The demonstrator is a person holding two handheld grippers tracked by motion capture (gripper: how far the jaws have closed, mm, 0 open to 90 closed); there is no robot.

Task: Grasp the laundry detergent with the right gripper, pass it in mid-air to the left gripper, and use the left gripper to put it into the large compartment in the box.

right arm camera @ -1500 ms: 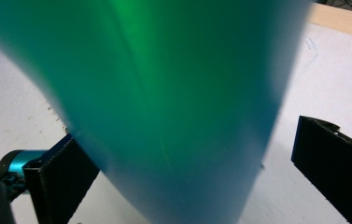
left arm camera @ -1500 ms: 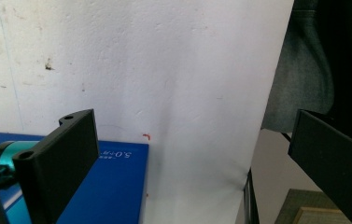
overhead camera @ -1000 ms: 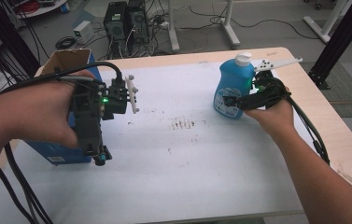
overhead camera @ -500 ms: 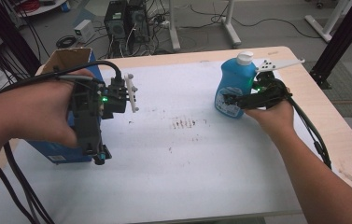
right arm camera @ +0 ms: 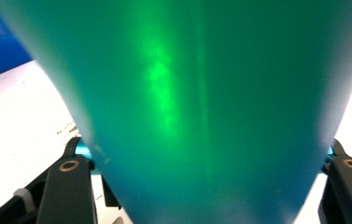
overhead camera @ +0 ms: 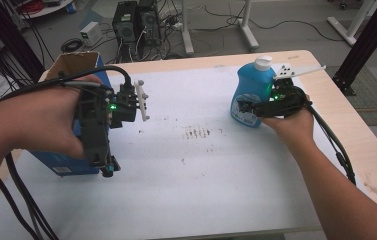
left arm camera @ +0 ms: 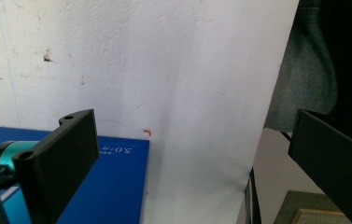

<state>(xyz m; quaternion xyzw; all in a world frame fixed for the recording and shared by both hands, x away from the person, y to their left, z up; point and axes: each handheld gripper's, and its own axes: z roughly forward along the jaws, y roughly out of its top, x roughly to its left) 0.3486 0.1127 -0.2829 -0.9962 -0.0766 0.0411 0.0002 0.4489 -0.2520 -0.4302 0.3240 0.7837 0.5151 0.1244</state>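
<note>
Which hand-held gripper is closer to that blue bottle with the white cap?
The right hand-held gripper: its jaws stand on either side of the blue bottle. The left hand-held gripper is across the table, beside the blue box.

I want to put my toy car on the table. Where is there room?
The big white middle, between the blue box and the blue bottle, is bare apart from small marks. The near edge between the two arms is free too. It is crowded by the left claw and the right claw.
</note>
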